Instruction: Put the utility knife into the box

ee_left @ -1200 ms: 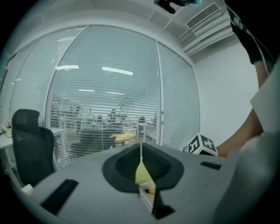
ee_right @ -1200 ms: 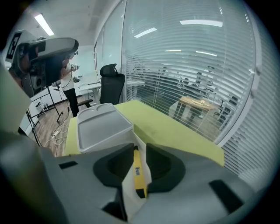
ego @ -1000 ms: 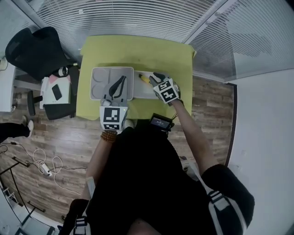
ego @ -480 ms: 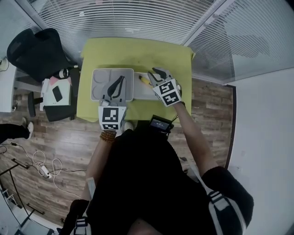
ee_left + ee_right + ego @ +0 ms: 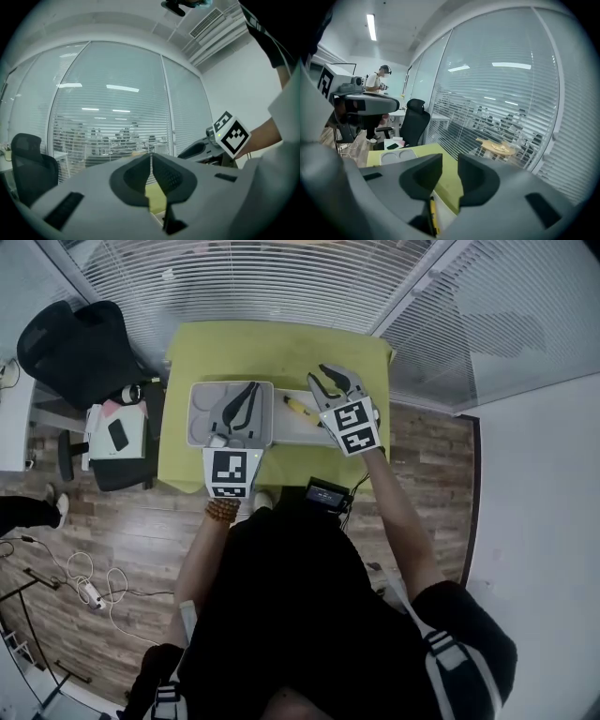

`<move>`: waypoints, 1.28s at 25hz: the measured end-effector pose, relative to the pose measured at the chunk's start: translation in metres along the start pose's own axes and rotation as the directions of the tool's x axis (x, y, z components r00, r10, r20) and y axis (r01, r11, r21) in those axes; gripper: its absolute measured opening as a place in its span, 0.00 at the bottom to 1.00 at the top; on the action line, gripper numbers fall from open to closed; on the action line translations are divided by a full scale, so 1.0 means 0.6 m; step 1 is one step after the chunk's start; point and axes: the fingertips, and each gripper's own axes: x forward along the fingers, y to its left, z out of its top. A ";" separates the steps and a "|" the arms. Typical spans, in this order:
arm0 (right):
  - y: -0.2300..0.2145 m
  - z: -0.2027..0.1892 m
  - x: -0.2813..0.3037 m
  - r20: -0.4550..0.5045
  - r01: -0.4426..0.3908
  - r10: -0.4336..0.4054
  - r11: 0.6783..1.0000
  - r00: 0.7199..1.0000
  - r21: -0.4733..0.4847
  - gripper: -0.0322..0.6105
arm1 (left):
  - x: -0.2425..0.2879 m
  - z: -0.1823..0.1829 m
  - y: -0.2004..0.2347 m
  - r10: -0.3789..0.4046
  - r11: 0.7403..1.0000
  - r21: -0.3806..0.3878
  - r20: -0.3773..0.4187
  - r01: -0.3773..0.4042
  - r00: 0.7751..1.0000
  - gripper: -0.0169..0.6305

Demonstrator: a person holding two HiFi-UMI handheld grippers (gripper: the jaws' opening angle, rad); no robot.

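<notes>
The yellow utility knife (image 5: 300, 409) lies in the white open box (image 5: 286, 432) on the green table (image 5: 281, 348). My right gripper (image 5: 330, 381) hangs just right of the knife, above the box. Its jaws are opening and nothing is between them. In the right gripper view the knife (image 5: 432, 216) shows below the spread jaws of the right gripper (image 5: 450, 172). My left gripper (image 5: 246, 401) is shut and empty over the grey tray (image 5: 202, 413) left of the box. In the left gripper view the left gripper (image 5: 151, 165) has its pads touching.
A black office chair (image 5: 75, 348) and a small side table with a phone (image 5: 117, 432) stand left of the table. A black device (image 5: 326, 493) sits at the near table edge. Glass walls with blinds close the far side. A person (image 5: 376, 83) stands in the background.
My right gripper has lifted and drawn to the right, away from the knife, and its jaws stand wider. The knife stays in the box. The left gripper has barely shifted.
</notes>
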 end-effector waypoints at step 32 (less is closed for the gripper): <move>0.063 0.131 -0.158 0.402 0.200 -0.226 0.974 0.888 0.105 0.19 | -0.043 0.112 -0.031 0.014 0.974 0.217 0.219 -0.062 0.976 0.06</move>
